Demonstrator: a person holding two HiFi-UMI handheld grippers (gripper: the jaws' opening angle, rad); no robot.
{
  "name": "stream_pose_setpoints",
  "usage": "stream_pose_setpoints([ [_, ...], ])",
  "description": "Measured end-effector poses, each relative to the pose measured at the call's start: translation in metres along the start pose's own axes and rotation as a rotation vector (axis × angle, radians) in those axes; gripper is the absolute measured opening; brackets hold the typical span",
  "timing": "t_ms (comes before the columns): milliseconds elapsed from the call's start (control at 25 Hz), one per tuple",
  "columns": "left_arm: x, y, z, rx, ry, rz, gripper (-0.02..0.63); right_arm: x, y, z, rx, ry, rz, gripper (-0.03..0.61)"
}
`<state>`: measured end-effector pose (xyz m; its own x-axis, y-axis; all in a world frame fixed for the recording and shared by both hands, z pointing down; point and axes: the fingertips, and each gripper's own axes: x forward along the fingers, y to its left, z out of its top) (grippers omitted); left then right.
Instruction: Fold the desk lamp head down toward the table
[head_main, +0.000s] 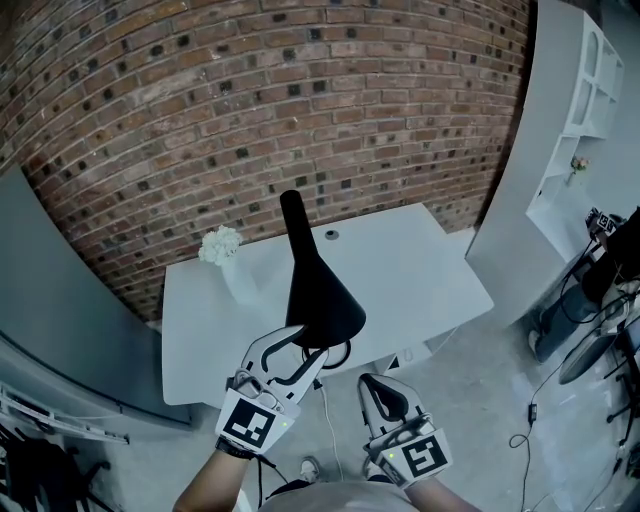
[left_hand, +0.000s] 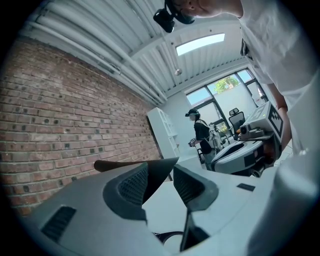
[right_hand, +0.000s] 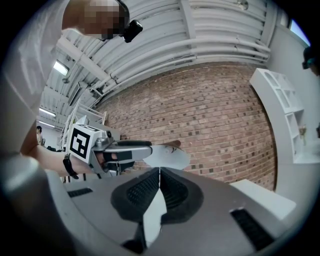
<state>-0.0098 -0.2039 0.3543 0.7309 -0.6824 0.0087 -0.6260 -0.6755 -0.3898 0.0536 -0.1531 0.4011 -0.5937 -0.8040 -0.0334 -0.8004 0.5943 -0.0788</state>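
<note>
Currently the left gripper (head_main: 306, 345) is reaching level at the desk lamp head (head_main: 322, 300), which is standing over the middle of the white table (head_main: 430, 270). Its fingers (left_hand: 131, 186) are standing partly apart around the head's lower rim at about 6 o'clock. The dark rim is lying against one pad while a gap is showing at the other, so they are not clamping it. The right gripper (head_main: 382, 392) is hanging off the table's near edge at about 5 o'clock from the lamp, its fingers (right_hand: 142, 192) pressing together on nothing. The lamp head is hiding its own base, and a dark loop (head_main: 338, 356) under it is showing too little to identify. White flowers (head_main: 220, 243) are sitting at 10 o'clock.
</note>
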Motion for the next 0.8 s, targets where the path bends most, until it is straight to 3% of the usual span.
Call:
stream_pose_setpoints([
  [200,0.0,-0.003,-0.01,0.022,0.041,-0.009,0.147,0.004,0.001,0.007,-0.003,-0.055,0.021,0.018],
  [360,0.002,-0.007,-0.023,0.035,0.085,-0.03,0.156,0.006,-0.001,0.005,0.0,-0.035,0.017,0.018],
  [440,0.003,-0.013,-0.03,-0.004,0.097,-0.06,0.179,0.007,-0.003,0.003,0.005,-0.02,0.012,0.018],
  [480,0.005,-0.016,-0.034,-0.03,0.105,-0.075,0.234,0.007,-0.004,0.003,0.007,-0.019,0.011,0.018],
  [520,0.005,-0.018,-0.039,-0.046,0.115,-0.084,0.242,0.007,-0.004,0.003,0.007,-0.021,0.011,0.018],
  [800,0.009,-0.023,-0.069,-0.11,0.15,-0.07,0.242,0.008,-0.012,-0.005,0.008,-0.002,0.008,0.018],
])
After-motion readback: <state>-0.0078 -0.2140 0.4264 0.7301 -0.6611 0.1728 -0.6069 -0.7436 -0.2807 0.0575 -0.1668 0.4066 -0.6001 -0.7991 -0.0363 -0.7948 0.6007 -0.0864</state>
